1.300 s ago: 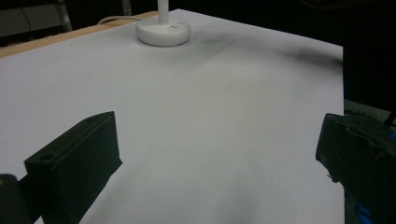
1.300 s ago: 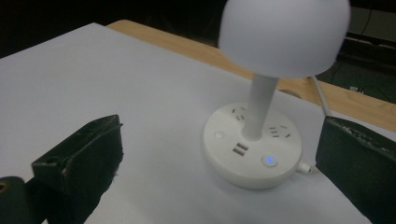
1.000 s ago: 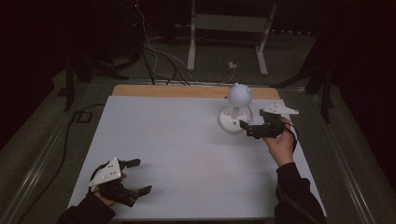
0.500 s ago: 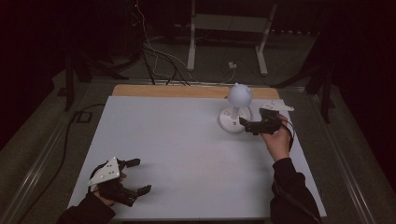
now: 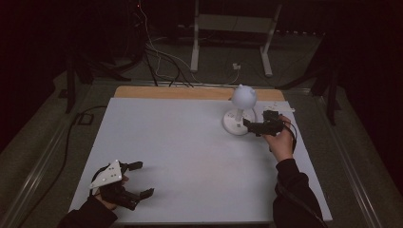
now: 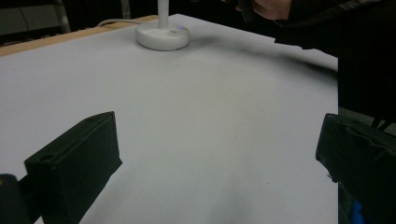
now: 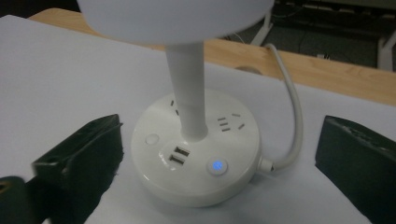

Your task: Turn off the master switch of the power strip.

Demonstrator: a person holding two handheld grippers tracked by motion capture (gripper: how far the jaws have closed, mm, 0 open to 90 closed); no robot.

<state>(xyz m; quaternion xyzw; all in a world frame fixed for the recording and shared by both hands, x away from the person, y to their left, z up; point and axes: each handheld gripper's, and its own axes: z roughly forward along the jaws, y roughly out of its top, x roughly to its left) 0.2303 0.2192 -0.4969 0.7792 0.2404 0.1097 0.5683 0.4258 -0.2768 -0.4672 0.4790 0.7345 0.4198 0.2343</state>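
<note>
**A:** Lamp (image 5: 240, 114) spotted, it's the little white desk kind with a globe shade, sitting on the white table (image 5: 180, 147) near the far edge, over toward the right corner. Where's the right gripper (image 5: 253, 125) in all this?

**B:** Just beside the lamp's round base (image 7: 196, 149), on its right side in the high view. The jaws stand wide apart with the base in the gap between them, pads not pressing on anything. They've just been closing a touch, but nothing's gripped.

**A:** What can you make out on the base from the right gripper view?

**B:** Two USB ports (image 7: 176, 156) at the front, a button lit blue (image 7: 216, 166) next to them, a plain round button (image 7: 152, 139) on the other side, plus socket slots around the stem (image 7: 189, 88). A white cord (image 7: 292, 107) loops off toward the wooden strip (image 7: 327, 70) at the table's far edge.

**A:** And the left gripper (image 5: 138, 179)?

**B:** Parked near the front left corner, well apart from the lamp. Jaws spread wide, just bare tabletop between them.
</note>
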